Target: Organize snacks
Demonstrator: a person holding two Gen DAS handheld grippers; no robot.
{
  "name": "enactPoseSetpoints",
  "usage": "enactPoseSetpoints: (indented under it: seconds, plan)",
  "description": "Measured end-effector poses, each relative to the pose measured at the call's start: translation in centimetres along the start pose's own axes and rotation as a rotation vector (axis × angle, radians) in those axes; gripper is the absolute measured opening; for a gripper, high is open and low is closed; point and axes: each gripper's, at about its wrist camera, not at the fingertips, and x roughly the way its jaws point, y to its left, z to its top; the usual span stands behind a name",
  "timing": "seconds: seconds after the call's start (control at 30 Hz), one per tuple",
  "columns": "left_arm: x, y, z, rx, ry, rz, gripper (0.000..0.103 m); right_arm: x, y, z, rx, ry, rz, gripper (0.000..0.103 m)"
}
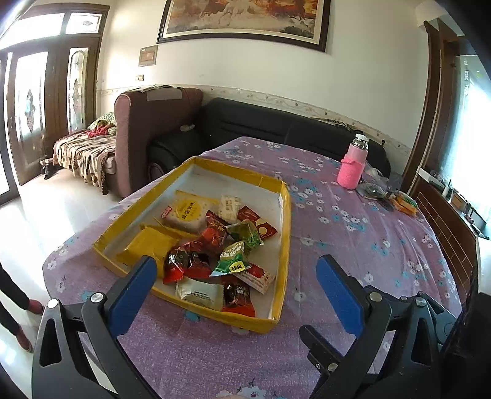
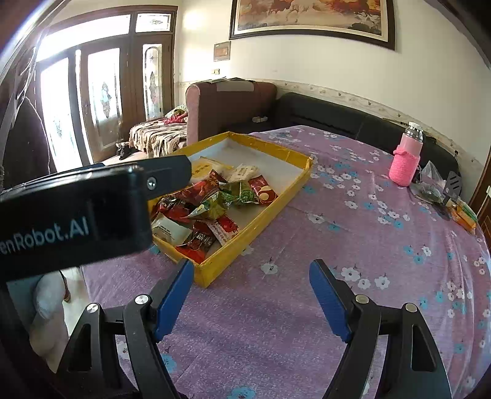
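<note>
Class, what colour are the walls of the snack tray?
Yellow tray, white floor inside; clearest in the left wrist view.

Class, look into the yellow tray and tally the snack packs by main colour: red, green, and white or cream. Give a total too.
Red packs: 5 (they overlap, so another may be hidden)
Green packs: 2
White or cream packs: 3
Total in the yellow tray: 10

I'm looking into a home living room: a black sofa (image 1: 276,125) runs along the back wall at centre frame, a large framed painting (image 1: 245,18) hangs top centre, and glass-panelled wooden doors (image 1: 46,101) fill the left edge.
</note>
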Motion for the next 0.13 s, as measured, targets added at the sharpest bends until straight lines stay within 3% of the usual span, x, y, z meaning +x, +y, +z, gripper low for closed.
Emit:
enactPoseSetpoints:
  seconds: [0.13]
  plan:
    - [0.01, -0.37, -0.03, 0.025, 0.001, 0.005, 0.103, 0.27, -0.55, 0.02, 0.023, 0.006, 0.008, 0.079]
